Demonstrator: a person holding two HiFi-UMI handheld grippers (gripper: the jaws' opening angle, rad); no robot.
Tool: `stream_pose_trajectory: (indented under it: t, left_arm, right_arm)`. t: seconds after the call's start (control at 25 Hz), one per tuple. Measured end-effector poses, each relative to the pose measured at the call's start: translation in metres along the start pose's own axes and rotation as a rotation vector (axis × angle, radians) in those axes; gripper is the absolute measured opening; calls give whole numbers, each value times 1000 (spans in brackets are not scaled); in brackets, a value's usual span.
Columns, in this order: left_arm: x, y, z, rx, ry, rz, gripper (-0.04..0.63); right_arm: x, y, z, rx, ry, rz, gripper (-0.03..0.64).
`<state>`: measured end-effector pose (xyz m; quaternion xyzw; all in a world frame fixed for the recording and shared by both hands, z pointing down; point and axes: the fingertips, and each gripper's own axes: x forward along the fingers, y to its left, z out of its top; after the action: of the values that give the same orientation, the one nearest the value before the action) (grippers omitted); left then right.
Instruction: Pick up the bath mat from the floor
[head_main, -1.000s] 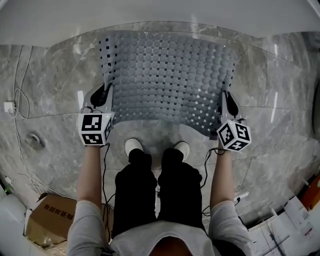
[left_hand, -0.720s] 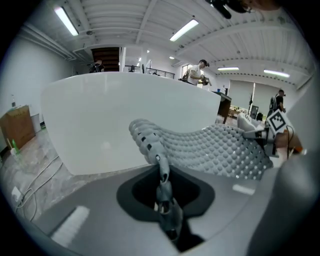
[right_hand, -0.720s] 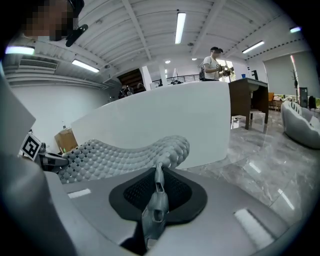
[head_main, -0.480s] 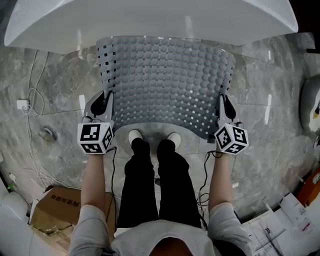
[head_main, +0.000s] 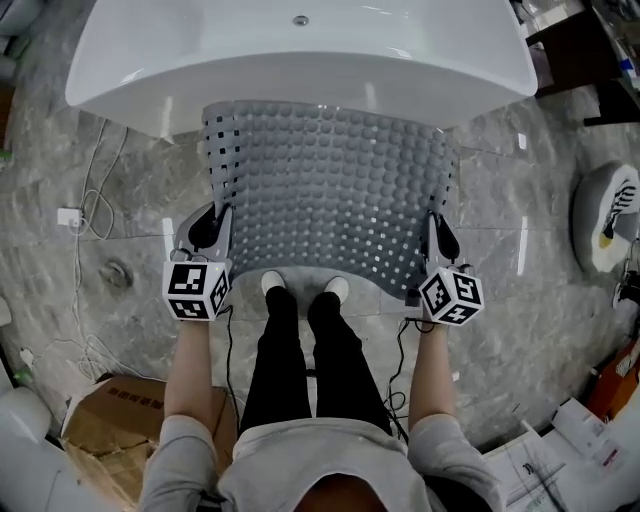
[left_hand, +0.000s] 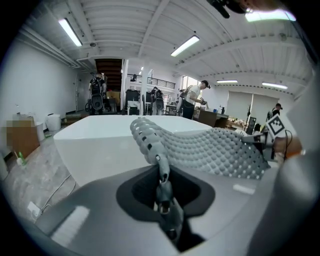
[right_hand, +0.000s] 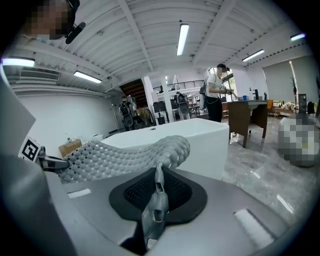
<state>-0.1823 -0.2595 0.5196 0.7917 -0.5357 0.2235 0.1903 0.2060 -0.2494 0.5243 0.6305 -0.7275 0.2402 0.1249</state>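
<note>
Sagging in midair, the grey dimpled bath mat (head_main: 330, 190) is pinched edgewise in the jaws of the left gripper (head_main: 221, 213) and the right gripper (head_main: 437, 223), one at each side, above the marble floor (head_main: 520, 265) before a white bathtub (head_main: 300, 60).

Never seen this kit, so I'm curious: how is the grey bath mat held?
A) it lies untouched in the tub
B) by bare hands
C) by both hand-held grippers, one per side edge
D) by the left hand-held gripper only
C: the left hand-held gripper and the right hand-held gripper each pinch a side edge of the bath mat, spread between them.
</note>
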Motion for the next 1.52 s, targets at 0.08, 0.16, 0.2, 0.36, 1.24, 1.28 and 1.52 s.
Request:
stream_pose_trajectory:
  t: [0.08, 0.16, 0.2, 0.36, 1.24, 1.28, 1.52]
  left_arm:
    - [-19, -1, 22, 0, -14, 3, 50]
    - [-36, 0, 43, 0, -31, 8, 51]
    - [-46, 0, 52, 0, -37, 9, 51]
    - [-88, -5, 78, 7, -43, 10, 52]
    - [-203, -25, 211, 81, -235, 26, 52]
    - [-207, -27, 216, 83, -245, 29, 52]
    - [-231, -31, 233, 93, -296, 46, 52]
  right_arm:
    - [-16, 8, 23, 5, -16, 1, 46]
    - [-30, 16, 45, 7, -34, 3, 46]
    - [-37, 20, 55, 6, -42, 3, 46]
    - [-75, 37, 86, -5, -49, 6, 46]
    - [-188, 84, 232, -96, -247, 55, 46]
    - [-192, 84, 237, -98, -255, 57, 46]
    - [-214, 94, 259, -111, -308, 66, 46]
